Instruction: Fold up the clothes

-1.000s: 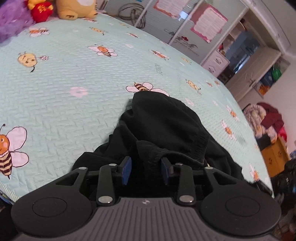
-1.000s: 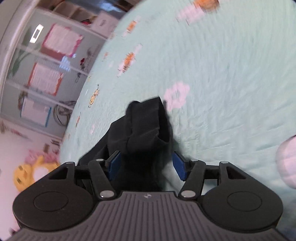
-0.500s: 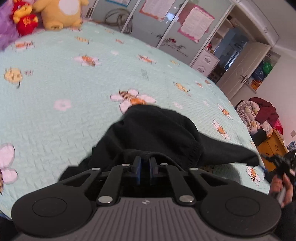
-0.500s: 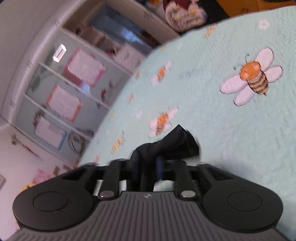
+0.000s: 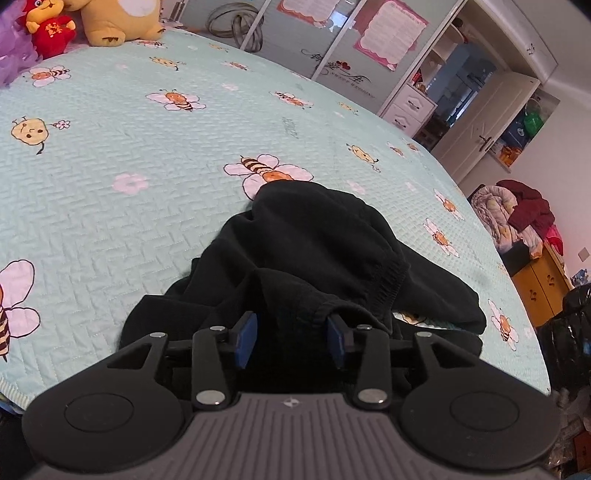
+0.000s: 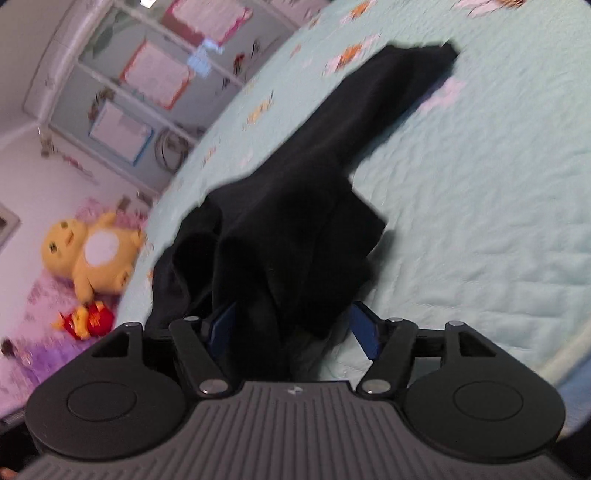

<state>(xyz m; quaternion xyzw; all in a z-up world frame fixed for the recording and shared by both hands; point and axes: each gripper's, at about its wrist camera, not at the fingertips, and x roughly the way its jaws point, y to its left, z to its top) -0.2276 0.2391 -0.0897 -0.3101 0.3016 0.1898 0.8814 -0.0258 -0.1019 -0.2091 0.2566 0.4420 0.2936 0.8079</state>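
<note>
A black garment (image 5: 314, 258) lies crumpled on a pale green bedspread (image 5: 110, 166) printed with cartoon bees and flowers. In the left wrist view it fills the lower middle of the frame, one part trailing toward the right edge of the bed. The left gripper (image 5: 291, 334) sits at the bottom centre with its blue pads (image 5: 245, 332) apart; its jaws have just been opening, and a fold of the black cloth lies between them without being pinched.

In the right wrist view, which is tilted and blurred, the garment (image 6: 314, 206) runs from the bottom centre up to the upper right, one long part stretched out flat on the bedspread (image 6: 480, 221). The right gripper (image 6: 291, 325) is at the bottom centre, jaws spread wide, with bunched cloth lying between them; the pads do not press on it.

A yellow plush toy (image 5: 118, 18) and a red one (image 5: 50, 27) sit at the upper left of the left view. Wardrobe doors with pink posters (image 5: 391, 33) stand behind the bed.
</note>
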